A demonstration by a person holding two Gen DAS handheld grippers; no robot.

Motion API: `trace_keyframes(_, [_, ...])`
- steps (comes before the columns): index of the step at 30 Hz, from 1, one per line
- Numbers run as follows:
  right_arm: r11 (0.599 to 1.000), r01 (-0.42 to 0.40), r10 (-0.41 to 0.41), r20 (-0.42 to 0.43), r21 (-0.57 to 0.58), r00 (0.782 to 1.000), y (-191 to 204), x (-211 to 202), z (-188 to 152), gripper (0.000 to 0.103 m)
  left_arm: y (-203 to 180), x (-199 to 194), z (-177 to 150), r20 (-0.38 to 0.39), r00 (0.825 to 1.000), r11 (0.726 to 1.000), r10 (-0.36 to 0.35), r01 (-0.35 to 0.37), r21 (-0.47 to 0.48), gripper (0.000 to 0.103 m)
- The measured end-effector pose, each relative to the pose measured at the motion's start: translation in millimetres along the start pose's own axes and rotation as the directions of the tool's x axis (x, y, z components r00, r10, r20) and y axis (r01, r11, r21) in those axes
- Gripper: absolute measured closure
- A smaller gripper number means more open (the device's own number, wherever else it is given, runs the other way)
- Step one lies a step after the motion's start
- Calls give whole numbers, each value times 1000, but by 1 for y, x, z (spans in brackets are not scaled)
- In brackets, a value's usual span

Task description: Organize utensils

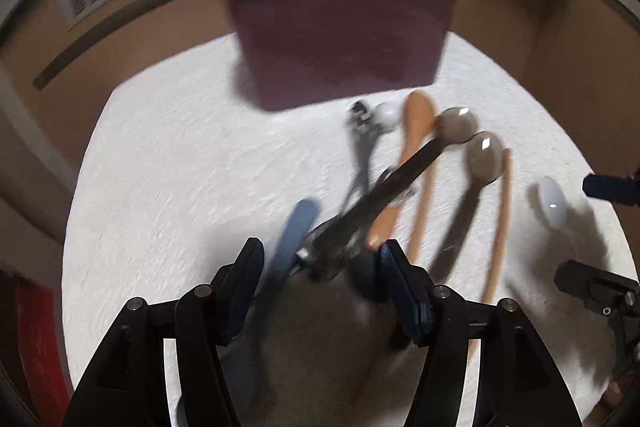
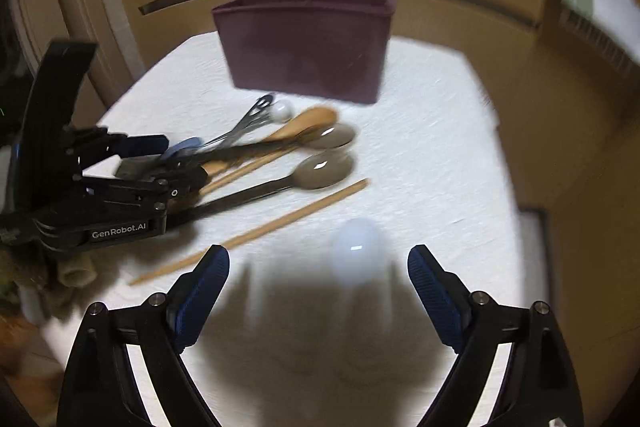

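A white textured cloth [image 2: 420, 147] covers the table, and at its far edge, well ahead of both grippers, stands a dark maroon rectangular plastic bin [image 2: 304, 47], upright. Between the bin and the grippers the utensils lie in a loose fan on the cloth: two long dark-handled spoons with glossy grey-brown bowls [image 2: 320, 171], a light wooden spoon [image 2: 308, 121], a pair of wooden chopsticks [image 2: 280, 223] lying apart from each other, some slim metal pieces [image 2: 252, 119] too blurred to name, and a blue-handled utensil [image 1: 296, 227].

The left gripper [image 1: 320, 259] hangs over the near ends of the crossed handles, its jaws partly apart with the handle ends between them; whether the pads [image 1: 390, 259] touch anything I cannot tell.

The right gripper [image 2: 318, 267] has its jaws spread wide, and a small translucent white spoon bowl [image 2: 358, 251] lies on the cloth just ahead between the fingertips, ungripped.
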State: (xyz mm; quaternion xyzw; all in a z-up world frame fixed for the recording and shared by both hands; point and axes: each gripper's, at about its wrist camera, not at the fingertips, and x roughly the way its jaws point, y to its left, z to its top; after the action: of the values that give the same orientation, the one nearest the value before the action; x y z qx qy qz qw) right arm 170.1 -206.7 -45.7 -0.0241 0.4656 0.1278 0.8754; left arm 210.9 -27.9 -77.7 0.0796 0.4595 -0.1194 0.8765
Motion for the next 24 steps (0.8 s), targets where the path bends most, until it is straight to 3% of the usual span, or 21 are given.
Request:
trace_keyframes(2, [999,-23,25,-35,43,999,1,11,3,14,17,-5,-8,-9,999,997,-31,30,-66,41])
trace_keyframes(5, [998,4,-1,-58,56,998,8,28,7,14,35,-16,-18,-2,998,989,-70,69,-131,41])
trace_keyframes(13, [996,82,-83,-47,-29,995,39,51,10,12,60,-47,-29,66,996,970,-57,71,-234,37])
trace_keyframes(18, [994,14,-23,-83,-106,996,34,42,0,12,67,-61,-33,109,992,958,-61,88,-272,28])
trace_keyframes(21, [991,25,-37,-90,-132,995,21,35,-7,14,66,-61,-36,109,992,959,-68,95,-267,28])
trace_keyframes(24, [995,6,-15,-86,-96,996,0,29,-9,26,65,-57,-40,99,992,956,-83,107,-272,28])
